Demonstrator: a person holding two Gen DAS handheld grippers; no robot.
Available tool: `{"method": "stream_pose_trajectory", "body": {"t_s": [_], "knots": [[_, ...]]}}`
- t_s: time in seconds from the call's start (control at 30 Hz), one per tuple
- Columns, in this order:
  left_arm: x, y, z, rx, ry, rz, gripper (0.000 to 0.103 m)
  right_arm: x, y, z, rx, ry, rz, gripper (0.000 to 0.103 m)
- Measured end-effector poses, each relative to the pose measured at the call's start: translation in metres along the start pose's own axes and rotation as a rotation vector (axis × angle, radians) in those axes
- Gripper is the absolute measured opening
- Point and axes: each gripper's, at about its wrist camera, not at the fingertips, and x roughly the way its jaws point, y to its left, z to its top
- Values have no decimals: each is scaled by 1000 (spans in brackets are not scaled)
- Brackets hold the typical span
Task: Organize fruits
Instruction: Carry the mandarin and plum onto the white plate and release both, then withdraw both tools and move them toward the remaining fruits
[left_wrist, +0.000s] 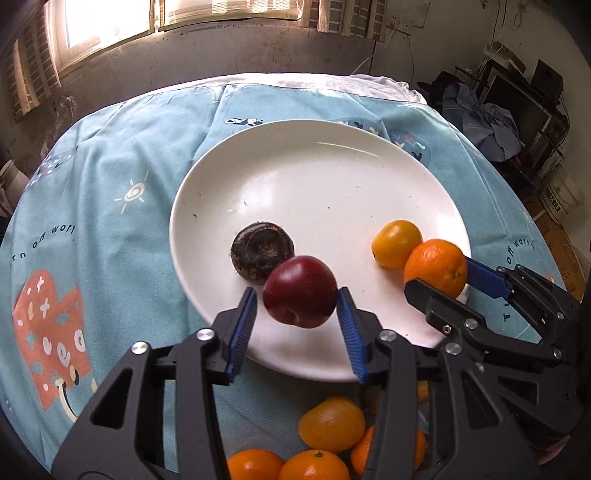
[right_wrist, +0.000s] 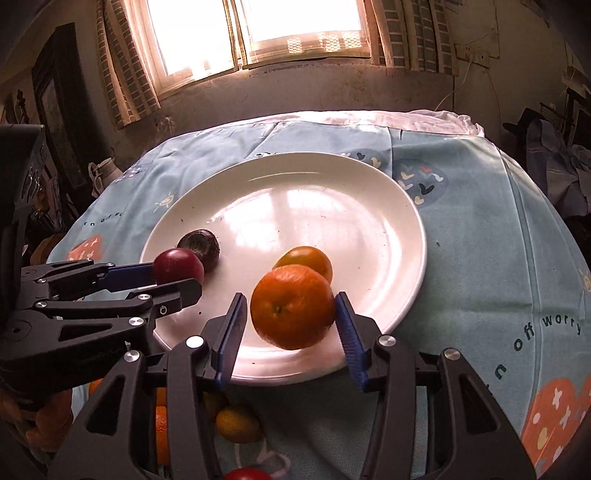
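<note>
Close to me, more oranges (left_wrist: 325, 443) wait on the table (left_wrist: 110, 192), not yet moved. My left gripper (left_wrist: 297, 314) is partly wide around a red apple (left_wrist: 300, 291); one pad seems to touch it, the other does not. My right gripper (right_wrist: 291, 319) is the same around an orange (right_wrist: 293, 306). Both fruits hang over the plate (left_wrist: 314, 166), so I think I am dropping them. Farther in, a dark fruit (left_wrist: 262, 251) and a yellow fruit (left_wrist: 396, 243) already lie there. Much is left.

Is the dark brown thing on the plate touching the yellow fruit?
Apart. The left wrist view shows bare white plate between the dark brown thing and the yellow fruit.
</note>
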Motion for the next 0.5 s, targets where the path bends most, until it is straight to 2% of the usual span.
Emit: {"method": "stream_pose_trajectory", "body": {"t_s": [0.03, 0.07, 0.1, 0.27, 0.37, 0.5], "knots": [[-7, 3, -2, -10, -23, 22, 71, -9, 0, 0, -4, -25, -16, 56], [-15, 7, -4, -23, -45, 24, 83, -20, 0, 0, -6, -56, -26, 63], [-24, 11, -7, -35, -61, 8, 87, -33, 0, -1, -3, -92, -31, 65], [-66, 17, -37, -53, -91, -19, 91, -80, -5, -18, 21, -163, -6, 65], [-85, 13, -69, -38, -115, -20, 93, -94, -9, -35, 45, -155, 14, 65], [-95, 2, -111, 1, -106, -32, 93, -106, -11, -53, 64, -150, 19, 65]]}}
